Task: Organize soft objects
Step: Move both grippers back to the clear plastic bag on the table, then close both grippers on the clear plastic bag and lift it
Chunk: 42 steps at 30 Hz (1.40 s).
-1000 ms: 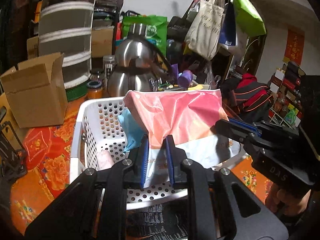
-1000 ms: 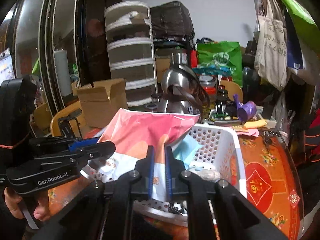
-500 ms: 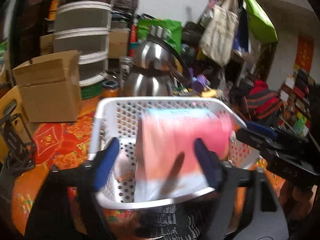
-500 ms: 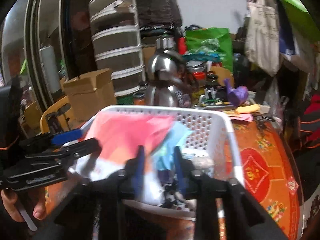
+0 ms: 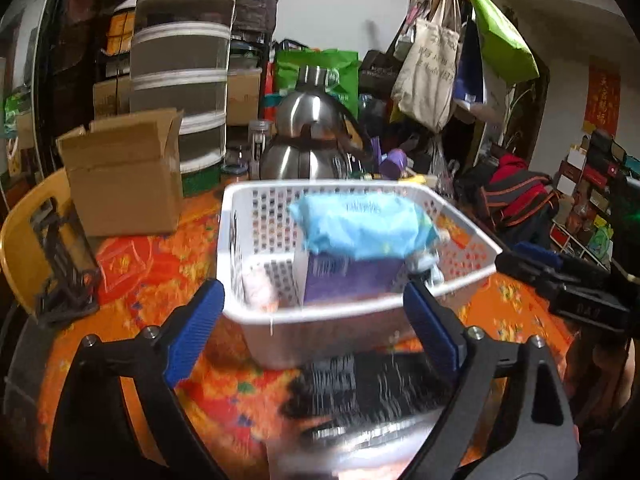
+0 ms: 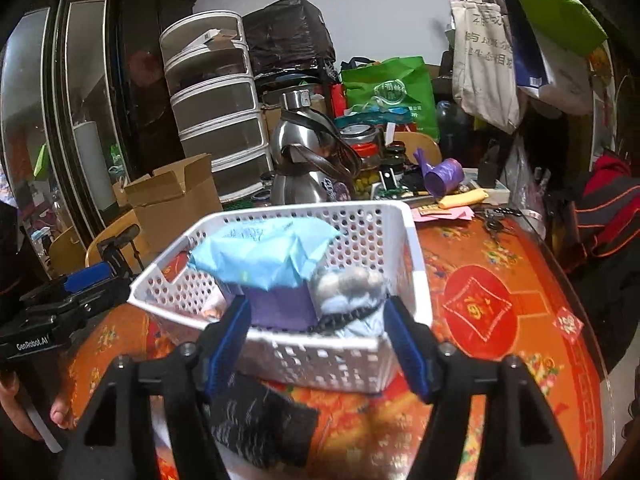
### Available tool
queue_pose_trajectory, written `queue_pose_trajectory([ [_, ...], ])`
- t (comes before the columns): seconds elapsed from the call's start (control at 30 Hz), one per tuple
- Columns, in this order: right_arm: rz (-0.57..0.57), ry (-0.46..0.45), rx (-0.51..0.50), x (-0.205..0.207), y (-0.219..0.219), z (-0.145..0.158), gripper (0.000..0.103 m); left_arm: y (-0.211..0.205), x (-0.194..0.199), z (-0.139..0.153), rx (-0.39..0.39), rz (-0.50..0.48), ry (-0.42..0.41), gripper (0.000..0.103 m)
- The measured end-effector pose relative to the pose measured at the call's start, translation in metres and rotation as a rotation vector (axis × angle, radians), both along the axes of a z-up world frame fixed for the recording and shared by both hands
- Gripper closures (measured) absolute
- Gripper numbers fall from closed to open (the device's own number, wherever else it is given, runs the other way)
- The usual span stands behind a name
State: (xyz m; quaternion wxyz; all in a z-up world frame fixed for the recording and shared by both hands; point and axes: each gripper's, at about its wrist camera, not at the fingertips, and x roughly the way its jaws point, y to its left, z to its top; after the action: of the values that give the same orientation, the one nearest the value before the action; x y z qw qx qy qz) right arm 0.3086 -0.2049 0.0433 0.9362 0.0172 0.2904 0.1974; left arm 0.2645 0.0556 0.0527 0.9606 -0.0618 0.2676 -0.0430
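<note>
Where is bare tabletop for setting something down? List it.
Bare cloth lies right of the white basket, around the red diamond print, and between the basket and the cardboard box. Behind the basket it is crowded: kettle, jars, purple cup.

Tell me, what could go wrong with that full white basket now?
1. The light blue pack sits high on the purple pack, near the white basket rim; a bump might tip it out.
2. Both tongs, left and right, stand open close to the basket, so they could knock it.
3. The dark cloth lies outside and may get forgotten.
</note>
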Motion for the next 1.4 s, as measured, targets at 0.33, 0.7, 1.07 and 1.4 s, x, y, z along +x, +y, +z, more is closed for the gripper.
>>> queue_pose_trajectory([
  [0.33,-0.022,0.182,0.043,-0.046,-0.024,-0.041,0.027,0.012,-0.066,-0.042,-0.072,-0.042,0.086,0.007],
  [0.7,0.03,0.308,0.007,-0.077,-0.03,-0.108,0.027,0.037,-0.083,-0.116,-0.109,0.063,0.308,0.007],
  [1.07,0.087,0.317,-0.065,-0.081,-0.007,-0.117,0.05,0.016,-0.061,-0.135,-0.084,0.01,0.353,0.007],
  [1.4,0.095,0.305,-0.125,-0.08,0.003,-0.118,0.056,0.006,-0.055,-0.136,-0.047,0.012,0.356,0.007],
])
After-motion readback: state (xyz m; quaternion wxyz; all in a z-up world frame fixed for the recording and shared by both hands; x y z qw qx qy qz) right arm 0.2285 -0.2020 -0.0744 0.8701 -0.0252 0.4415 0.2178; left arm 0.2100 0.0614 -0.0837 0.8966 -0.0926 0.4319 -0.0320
